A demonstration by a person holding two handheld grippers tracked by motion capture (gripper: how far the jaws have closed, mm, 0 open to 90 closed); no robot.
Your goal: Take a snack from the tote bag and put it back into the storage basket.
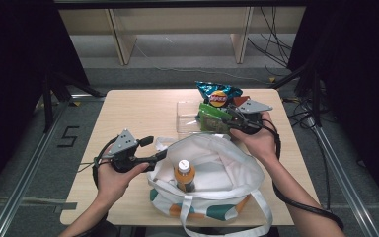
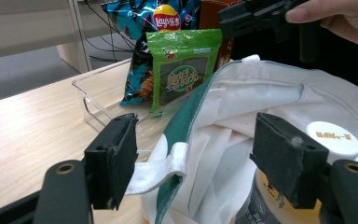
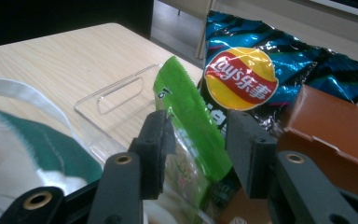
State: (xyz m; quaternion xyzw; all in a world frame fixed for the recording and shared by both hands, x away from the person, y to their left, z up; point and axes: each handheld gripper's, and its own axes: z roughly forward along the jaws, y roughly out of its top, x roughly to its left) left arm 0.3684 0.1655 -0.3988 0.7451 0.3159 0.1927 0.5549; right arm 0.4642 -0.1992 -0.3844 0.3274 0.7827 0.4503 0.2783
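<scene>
Right gripper jaws part-open astride green packet, seemingly not pinching; left gripper wide at tote bag rim.

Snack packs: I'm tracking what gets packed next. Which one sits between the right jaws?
The green pack: its top edge stands between the right gripper's jaws. The blue chip bag and brown box lie behind them.

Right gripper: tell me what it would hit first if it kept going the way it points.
Most likely the green snack packet: its top edge already stands between the open jaws of the right gripper. The blue crisp bag is behind it.
</scene>
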